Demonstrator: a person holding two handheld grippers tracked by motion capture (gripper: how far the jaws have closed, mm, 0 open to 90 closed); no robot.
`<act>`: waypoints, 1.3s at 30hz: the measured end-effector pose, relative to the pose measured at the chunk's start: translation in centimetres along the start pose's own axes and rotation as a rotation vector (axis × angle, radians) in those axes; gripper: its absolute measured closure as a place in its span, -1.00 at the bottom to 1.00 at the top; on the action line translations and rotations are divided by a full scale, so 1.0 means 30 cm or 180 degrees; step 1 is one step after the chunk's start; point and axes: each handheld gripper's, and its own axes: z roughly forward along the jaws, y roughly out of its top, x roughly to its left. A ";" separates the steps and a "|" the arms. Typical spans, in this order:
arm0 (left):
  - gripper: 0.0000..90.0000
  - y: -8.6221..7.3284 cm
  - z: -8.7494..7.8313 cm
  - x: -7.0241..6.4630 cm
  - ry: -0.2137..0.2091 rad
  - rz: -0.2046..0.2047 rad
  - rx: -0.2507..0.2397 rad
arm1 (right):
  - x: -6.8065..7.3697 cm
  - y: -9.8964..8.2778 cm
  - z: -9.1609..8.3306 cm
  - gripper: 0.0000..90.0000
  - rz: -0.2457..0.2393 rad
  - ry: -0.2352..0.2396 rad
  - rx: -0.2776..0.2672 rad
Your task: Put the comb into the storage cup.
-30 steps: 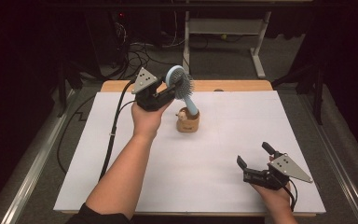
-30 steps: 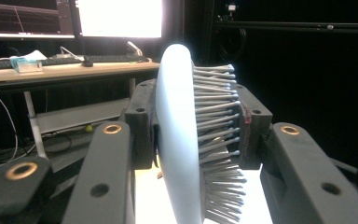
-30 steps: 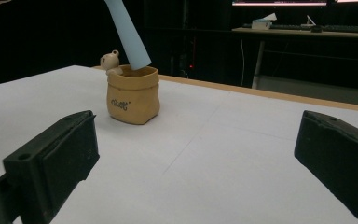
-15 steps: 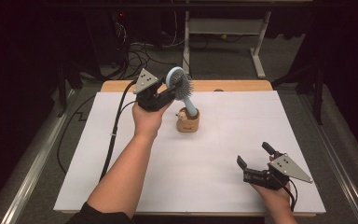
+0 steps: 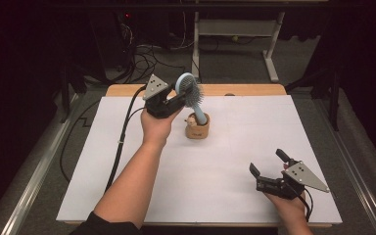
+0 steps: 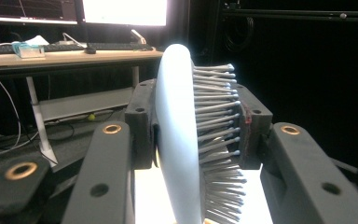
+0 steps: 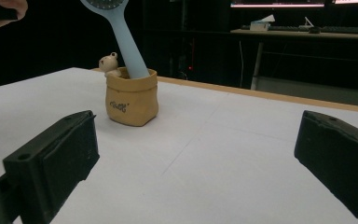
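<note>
White paper covers the wooden table point(image 5: 235, 161). Nearest the person, the right gripper point(image 5: 270, 169) rests on the sheet, jaws wide apart, holding nothing. Farther off, the left gripper point(image 5: 176, 100) is clamped on the pale blue, grey-bristled hairbrush point(image 5: 190, 89), whose handle stands in a small tan sack-shaped pot point(image 5: 197, 129).

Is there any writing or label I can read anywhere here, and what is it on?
Nothing can be read for sure.
Small dark lettering on the front of the tan pot: too blurred to read.
Lit monitors behind the table: too washed out to show any text.
The blue hairbrush, held at its head by the left hand-held gripper, shows no markings.
</note>
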 end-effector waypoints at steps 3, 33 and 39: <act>0.31 -0.015 0.003 0.008 0.0027 -0.0021 0.0020 | 0.001 0.002 -0.003 -1.00 -0.0011 -0.0011 -0.0015; 0.30 -0.090 0.042 0.031 0.0027 -0.0184 0.0112 | 0.003 0.003 -0.006 -1.00 -0.0002 -0.0012 -0.0031; 0.30 -0.098 0.051 0.032 0.0027 -0.0209 0.0131 | 0.003 0.004 -0.007 -1.00 -0.0001 -0.0011 -0.0040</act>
